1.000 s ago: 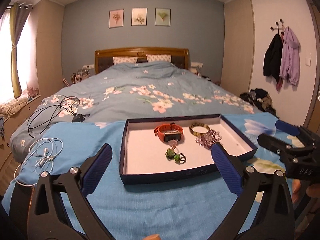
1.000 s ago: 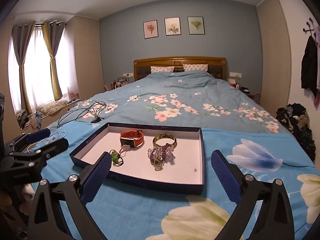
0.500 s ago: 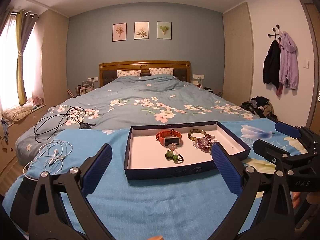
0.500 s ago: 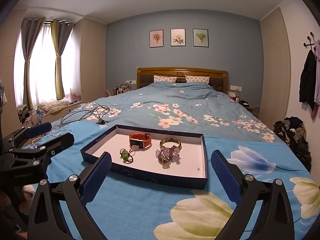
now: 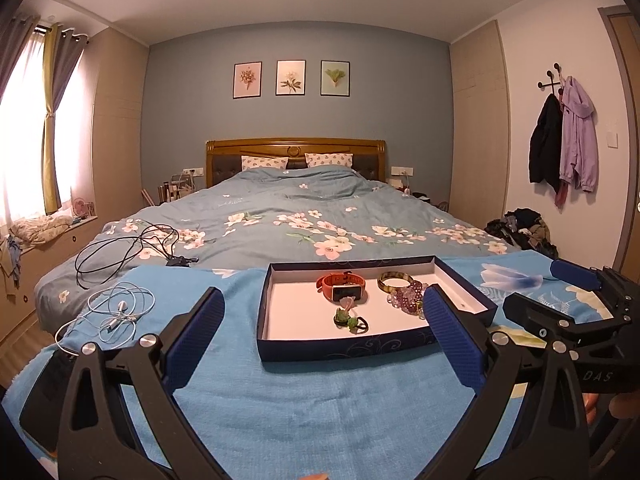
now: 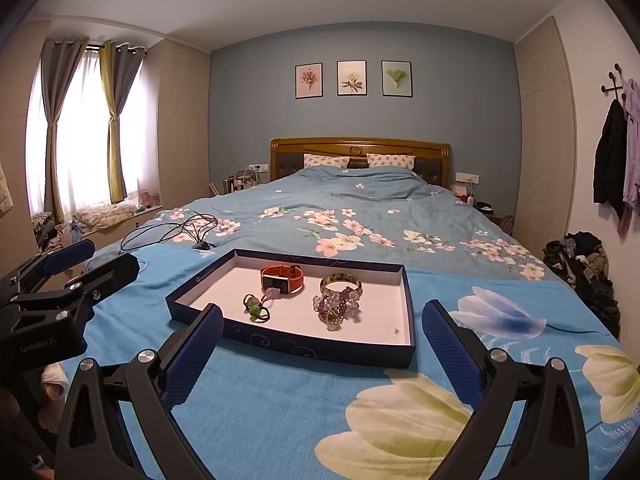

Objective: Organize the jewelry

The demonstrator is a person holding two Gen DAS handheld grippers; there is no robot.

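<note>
A dark blue tray [image 5: 344,350] [image 6: 288,342] with a white floor lies on the blue blanket. It holds an orange watch [image 5: 344,286] [image 6: 282,278], a greenish bangle [image 5: 396,280] [image 6: 340,282], a purple bead bracelet [image 5: 408,300] [image 6: 338,304] and a green bead charm [image 5: 348,320] [image 6: 254,308]. My left gripper [image 5: 322,334] is open and empty, in front of the tray. My right gripper [image 6: 322,338] is open and empty, in front of the tray; it also shows in the left wrist view [image 5: 560,300].
White earphones [image 5: 116,312] and a black cable [image 5: 132,248] lie on the bed left of the tray. The flowered duvet [image 5: 304,220] stretches back to the headboard. Clothes [image 6: 584,264] are piled on the floor at right.
Both grippers have drawn back and tilted up from the tray, so the tray looks smaller and lower. The jewelry has not moved.
</note>
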